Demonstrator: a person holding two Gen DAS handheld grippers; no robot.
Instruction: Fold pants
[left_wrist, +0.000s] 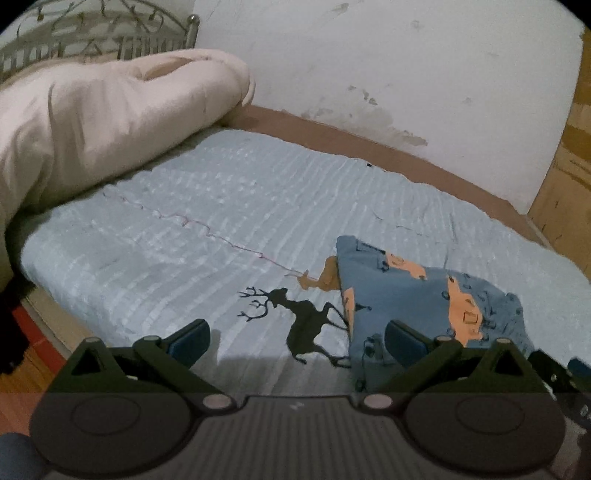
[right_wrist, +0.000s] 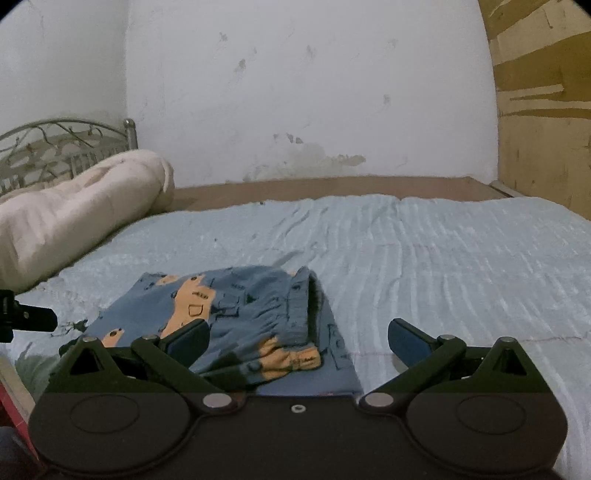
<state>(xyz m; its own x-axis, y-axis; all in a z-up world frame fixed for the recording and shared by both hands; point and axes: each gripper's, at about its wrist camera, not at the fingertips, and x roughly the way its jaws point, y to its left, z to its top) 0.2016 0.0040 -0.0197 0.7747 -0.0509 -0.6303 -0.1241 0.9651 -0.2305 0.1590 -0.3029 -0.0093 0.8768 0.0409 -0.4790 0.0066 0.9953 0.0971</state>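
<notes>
The pants (left_wrist: 413, 295) are blue with orange patches and lie folded into a compact stack on the light blue bedspread (left_wrist: 221, 206). In the left wrist view they sit at the right, with my left gripper (left_wrist: 295, 341) open wide and its right finger (left_wrist: 402, 341) just over their near edge, nothing between the pads. In the right wrist view the pants (right_wrist: 236, 314) lie straight ahead, the waistband fold on the right. My right gripper (right_wrist: 297, 341) hovers open over their near edge, gripping nothing. Part of the left gripper (right_wrist: 26, 319) shows at that view's left edge.
A rolled cream duvet (left_wrist: 103, 125) lies at the bed's head, before a metal headboard (left_wrist: 92, 33). A black deer print (left_wrist: 295, 325) marks the bedspread left of the pants. A stained white wall (right_wrist: 295, 92) and a wooden panel (right_wrist: 543, 110) border the bed.
</notes>
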